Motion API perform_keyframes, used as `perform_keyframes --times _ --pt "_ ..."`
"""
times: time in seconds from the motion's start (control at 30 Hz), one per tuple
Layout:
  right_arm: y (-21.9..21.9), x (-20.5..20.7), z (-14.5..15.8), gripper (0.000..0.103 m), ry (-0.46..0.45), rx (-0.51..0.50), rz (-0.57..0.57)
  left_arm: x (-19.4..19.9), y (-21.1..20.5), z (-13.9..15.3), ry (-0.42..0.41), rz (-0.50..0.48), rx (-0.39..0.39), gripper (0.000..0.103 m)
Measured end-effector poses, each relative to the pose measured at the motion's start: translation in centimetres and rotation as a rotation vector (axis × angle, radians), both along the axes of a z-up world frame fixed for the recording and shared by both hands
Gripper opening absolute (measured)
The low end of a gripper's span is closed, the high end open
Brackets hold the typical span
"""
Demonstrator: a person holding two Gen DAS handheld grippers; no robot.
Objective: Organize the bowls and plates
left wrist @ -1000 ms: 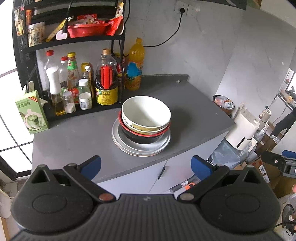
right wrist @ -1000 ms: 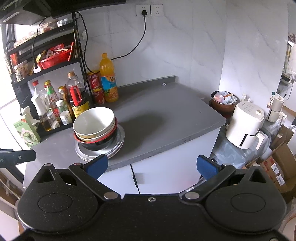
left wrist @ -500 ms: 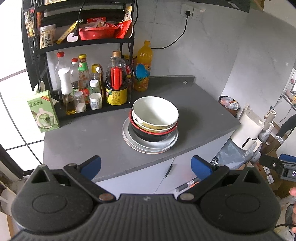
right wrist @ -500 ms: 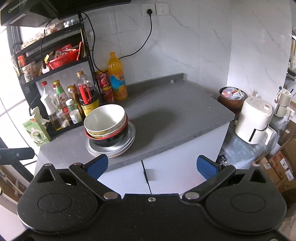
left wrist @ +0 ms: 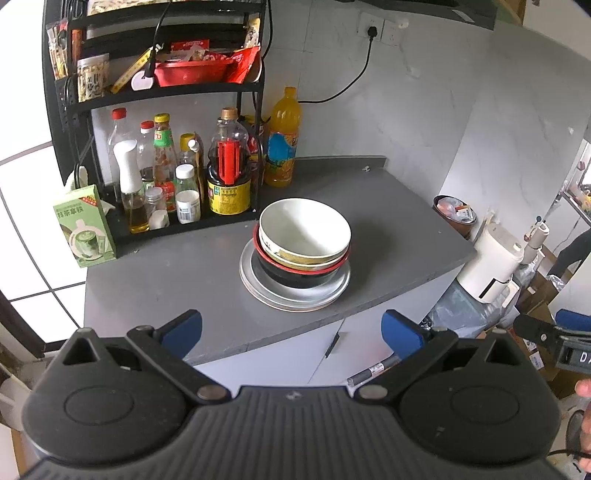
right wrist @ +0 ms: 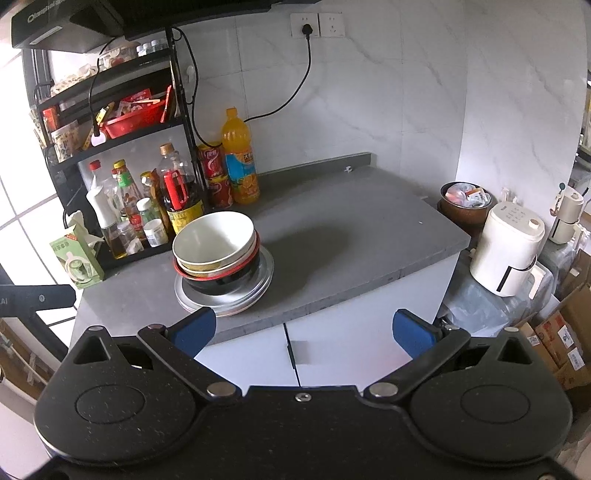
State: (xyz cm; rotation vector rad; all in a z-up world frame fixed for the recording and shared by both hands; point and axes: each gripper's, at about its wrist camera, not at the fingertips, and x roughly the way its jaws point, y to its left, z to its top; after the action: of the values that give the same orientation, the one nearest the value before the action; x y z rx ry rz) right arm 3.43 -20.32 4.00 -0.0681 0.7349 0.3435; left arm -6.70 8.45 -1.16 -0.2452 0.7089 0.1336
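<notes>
On the counter just in front of the bottle rack, nested bowls sit on stacked plates, likely heavy, slick and breakable, best pinched at the rim, while the left gripper and right gripper hang spread wide and empty.

A home kitchen. A grey countertop sits over white cabinet doors, against marble-look wall tiles with sockets at 12 o'clock. At 10 o'clock a black rack holds sauce and oil bottles and snack packets. Stacked bowls rest on plates. A white appliance stands at 3 o'clock.
</notes>
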Motion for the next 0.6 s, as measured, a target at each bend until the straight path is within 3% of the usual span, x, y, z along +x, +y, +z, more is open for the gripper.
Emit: perform_keyframes --times 0.6 --pt "0.67 -0.46 0.19 0.103 0.007 0.002 0.016 -0.38 0.39 -0.25 0.003 -0.035 -0.002 0.102"
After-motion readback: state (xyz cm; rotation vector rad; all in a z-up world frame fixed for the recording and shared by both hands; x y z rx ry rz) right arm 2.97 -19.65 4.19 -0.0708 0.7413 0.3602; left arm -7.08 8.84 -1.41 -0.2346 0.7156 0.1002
